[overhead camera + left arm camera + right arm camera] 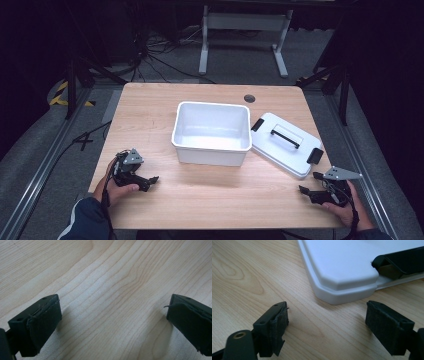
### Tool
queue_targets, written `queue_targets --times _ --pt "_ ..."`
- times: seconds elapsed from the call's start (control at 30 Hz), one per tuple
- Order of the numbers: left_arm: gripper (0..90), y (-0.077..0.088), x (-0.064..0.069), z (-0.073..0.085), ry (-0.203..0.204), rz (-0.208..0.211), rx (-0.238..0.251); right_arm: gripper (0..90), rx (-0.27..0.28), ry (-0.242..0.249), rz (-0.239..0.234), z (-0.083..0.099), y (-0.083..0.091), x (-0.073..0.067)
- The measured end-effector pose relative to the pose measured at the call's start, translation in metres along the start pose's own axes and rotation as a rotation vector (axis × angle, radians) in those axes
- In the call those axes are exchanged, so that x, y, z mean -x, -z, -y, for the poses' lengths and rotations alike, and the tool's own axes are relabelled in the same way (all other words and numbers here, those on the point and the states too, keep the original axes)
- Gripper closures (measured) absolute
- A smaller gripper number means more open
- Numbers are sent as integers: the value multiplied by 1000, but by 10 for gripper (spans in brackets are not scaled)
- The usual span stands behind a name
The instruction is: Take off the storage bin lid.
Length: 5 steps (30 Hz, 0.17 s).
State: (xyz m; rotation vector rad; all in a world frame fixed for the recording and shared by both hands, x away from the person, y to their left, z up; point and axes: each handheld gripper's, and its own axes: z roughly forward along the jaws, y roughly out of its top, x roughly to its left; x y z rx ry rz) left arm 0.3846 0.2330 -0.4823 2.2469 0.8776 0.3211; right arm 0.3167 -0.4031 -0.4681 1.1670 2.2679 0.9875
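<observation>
1 white tub (212, 132) mid worktop (210, 197), nothing inside | 1 white lid (286, 144) flat just right of tub, 1 black handle, 2 black clips | 2 claws: left claw (150, 181) wide open, nothing held, front-left; right claw (305, 190) wide open, nothing held, near lid corner

From above I see the wooden table (150, 120) with a white tub (212, 132) standing open near its middle, nothing visible inside. Just right of it lies its white lid (286, 144), flat, with a black handle on top and 2 black clips at opposite ends, one corner close to the tub's rim. My left gripper (145, 181) rests low at the near left of the table, held in a hand. My right gripper (310, 187) sits at the near right, just in front of the lid
</observation>
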Motion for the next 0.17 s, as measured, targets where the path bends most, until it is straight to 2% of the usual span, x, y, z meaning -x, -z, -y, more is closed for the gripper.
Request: queue_targets --times 0.17 --pt "2 0 0 0 0 0 0 186 -1 -1 -1 0 0 0"
